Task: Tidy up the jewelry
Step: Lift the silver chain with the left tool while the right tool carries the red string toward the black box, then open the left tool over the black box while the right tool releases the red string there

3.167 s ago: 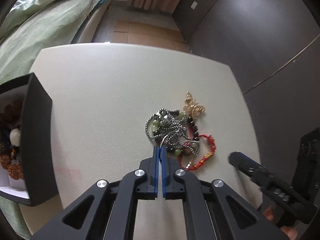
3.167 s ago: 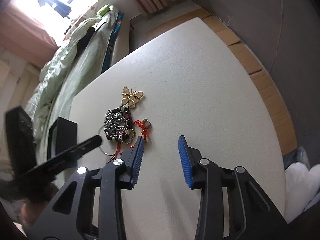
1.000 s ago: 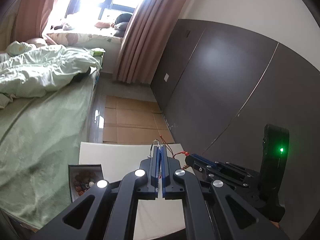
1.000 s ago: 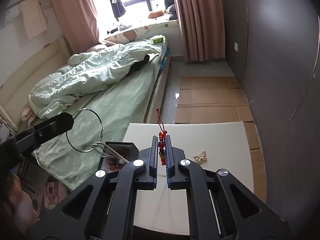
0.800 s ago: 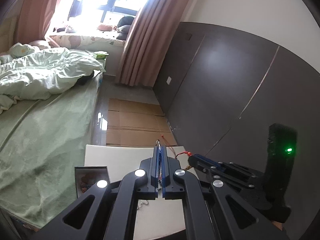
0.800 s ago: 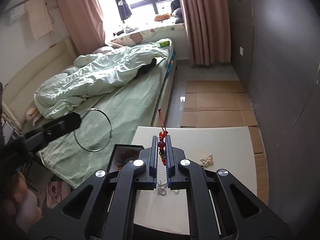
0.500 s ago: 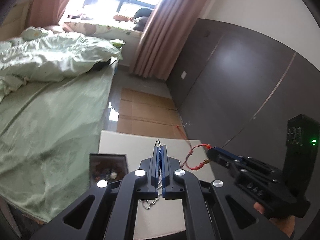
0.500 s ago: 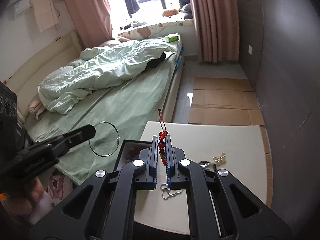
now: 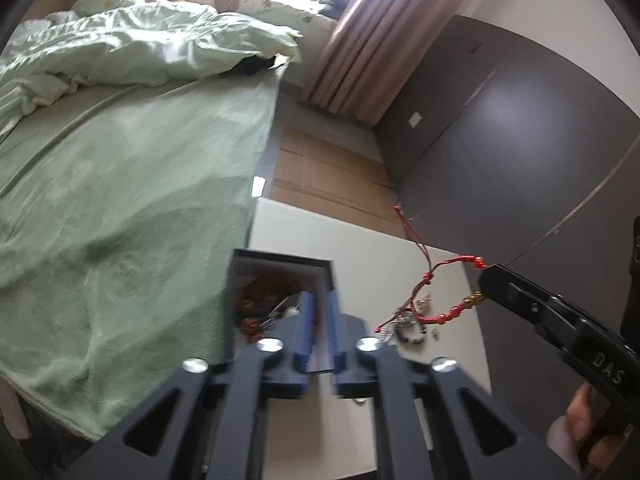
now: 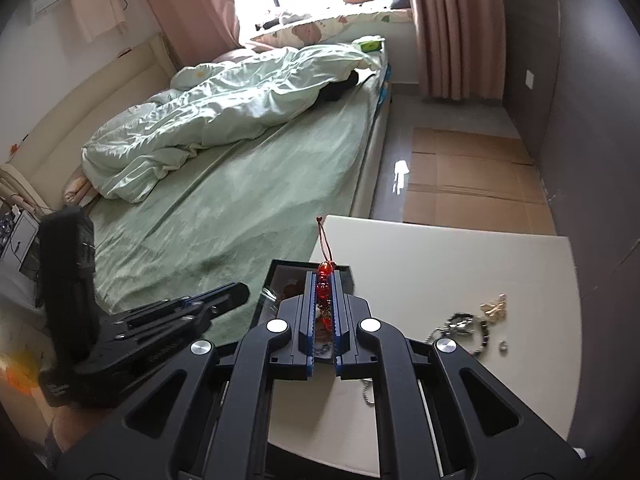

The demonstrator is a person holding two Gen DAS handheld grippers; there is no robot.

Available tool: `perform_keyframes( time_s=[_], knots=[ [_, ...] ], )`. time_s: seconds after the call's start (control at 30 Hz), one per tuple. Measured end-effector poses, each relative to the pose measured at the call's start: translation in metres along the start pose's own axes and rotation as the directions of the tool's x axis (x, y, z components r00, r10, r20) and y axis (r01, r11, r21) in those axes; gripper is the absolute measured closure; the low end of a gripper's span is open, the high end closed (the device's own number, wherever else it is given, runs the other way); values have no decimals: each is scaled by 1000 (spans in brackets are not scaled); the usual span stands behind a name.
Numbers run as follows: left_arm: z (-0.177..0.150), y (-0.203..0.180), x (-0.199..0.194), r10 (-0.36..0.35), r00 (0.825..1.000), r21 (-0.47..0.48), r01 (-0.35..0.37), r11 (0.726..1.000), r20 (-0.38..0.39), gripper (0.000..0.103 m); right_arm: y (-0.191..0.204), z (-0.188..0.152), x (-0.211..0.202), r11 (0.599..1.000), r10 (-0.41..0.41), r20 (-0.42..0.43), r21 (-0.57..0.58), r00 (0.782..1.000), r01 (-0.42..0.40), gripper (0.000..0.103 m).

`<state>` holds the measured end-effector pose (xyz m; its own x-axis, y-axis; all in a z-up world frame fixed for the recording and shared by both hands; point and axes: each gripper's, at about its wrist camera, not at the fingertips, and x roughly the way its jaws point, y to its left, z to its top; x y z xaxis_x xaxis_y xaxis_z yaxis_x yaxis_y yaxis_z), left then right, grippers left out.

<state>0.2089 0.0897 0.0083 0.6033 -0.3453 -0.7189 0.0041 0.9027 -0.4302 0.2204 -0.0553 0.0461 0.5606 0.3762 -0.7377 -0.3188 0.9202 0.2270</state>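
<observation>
My left gripper point(image 9: 319, 305) hangs above the black jewelry box point(image 9: 280, 266) with its jaws slightly apart and nothing between them. A thin silver hoop point(image 9: 285, 305) lies in the box among beads. My right gripper point(image 10: 323, 285) is shut on a red beaded bracelet point(image 10: 323, 280), held high over the table; the bracelet point(image 9: 436, 312) dangles from its tip in the left wrist view. The left gripper point(image 10: 216, 300) shows at the left in the right wrist view, beside the box point(image 10: 276, 276).
Loose jewelry point(image 10: 464, 326) with a gold butterfly brooch point(image 10: 494, 306) lies on the white table point(image 10: 440, 248). A bed with green bedding point(image 10: 248, 184) adjoins the table's left side. A dark wall panel point(image 9: 500, 140) stands on the right.
My left gripper has opened slightly and the silver hoop has dropped from it into the box. Both grippers have tilted down toward the table. The right gripper still holds the red bracelet.
</observation>
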Motion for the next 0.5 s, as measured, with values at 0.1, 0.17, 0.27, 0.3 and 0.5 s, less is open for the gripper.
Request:
perform_keyframes(
  time_s=[0.1, 0.17, 0.27, 0.3, 0.5],
  knots=[
    [1, 15, -8, 18, 999, -17, -17, 1000, 39, 54, 9, 0, 12, 1000, 16, -14, -8, 1000, -16, 95],
    [3, 22, -13, 28, 998, -11, -28, 1000, 51, 54, 15, -1, 21, 1000, 28, -27, -10, 999, -28, 95],
    [4, 35, -20, 47, 997, -29, -45, 999, 59, 52, 20, -3, 30, 998, 56, -43, -5, 997, -56, 95],
    [3, 39, -22, 55, 996, -31, -53, 998, 63, 47, 22, -3, 32, 998, 68, -46, -3, 997, -68, 95],
    [-5, 45, -31, 103, 991, -27, -101, 994, 88, 15, 29, -5, 41, 996, 77, -74, -36, 994, -79, 47]
  ],
)
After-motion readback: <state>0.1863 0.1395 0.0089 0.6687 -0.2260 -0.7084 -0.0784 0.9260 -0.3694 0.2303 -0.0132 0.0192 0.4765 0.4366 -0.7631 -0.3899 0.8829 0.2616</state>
